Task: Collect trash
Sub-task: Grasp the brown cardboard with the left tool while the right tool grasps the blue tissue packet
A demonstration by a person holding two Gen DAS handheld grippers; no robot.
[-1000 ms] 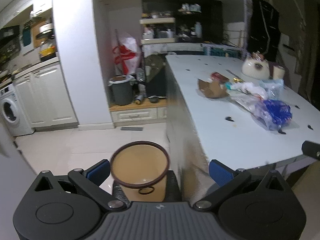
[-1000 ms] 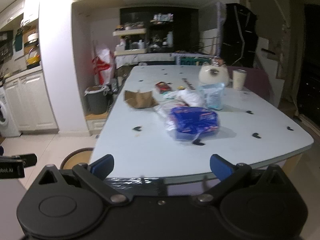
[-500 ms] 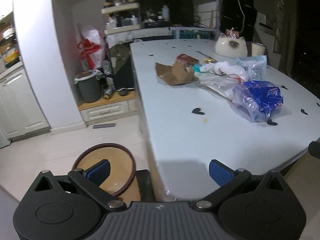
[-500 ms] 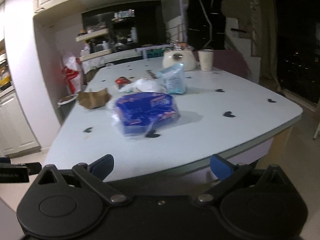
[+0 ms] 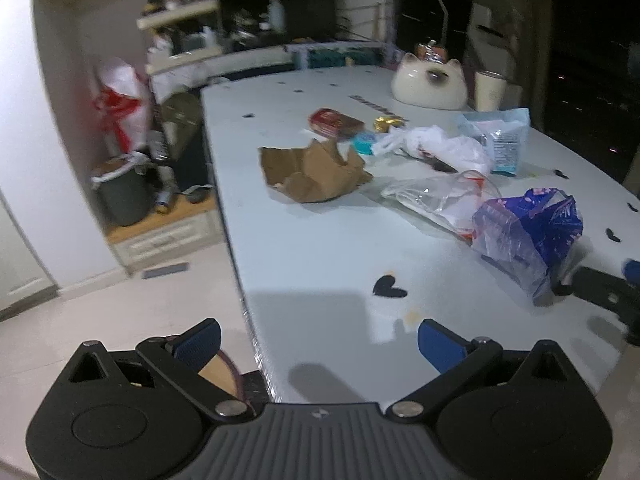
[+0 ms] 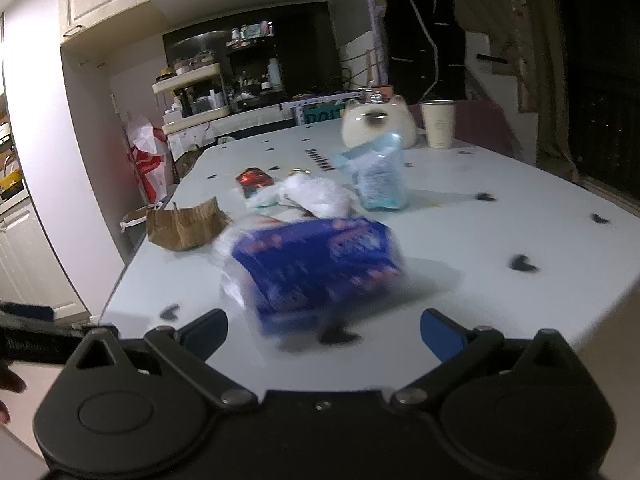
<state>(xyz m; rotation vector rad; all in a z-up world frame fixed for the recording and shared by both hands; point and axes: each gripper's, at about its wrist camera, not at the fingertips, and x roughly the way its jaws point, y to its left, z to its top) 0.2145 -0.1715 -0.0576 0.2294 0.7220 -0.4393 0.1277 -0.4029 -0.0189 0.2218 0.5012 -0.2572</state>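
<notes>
Both hand-held grippers, left (image 5: 318,338) and right (image 6: 322,332), gape wide and empty above the desk (image 5: 320,240); right faces the blue bag (image 6: 312,268).

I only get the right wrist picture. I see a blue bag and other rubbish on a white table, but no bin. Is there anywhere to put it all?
Observer: Yes. The left wrist view shows a sliver of a tan bin with a dark rim, on the floor by the table edge, mostly hidden by the left tool.
Visitor: Is that tool holding anything?
Observer: No, its jaws stand open with nothing between them.
Visitor: Is anything hiding behind the blue bag?
Observer: A clear plastic bag lies just behind the blue bag, toward the torn brown paper.
</notes>
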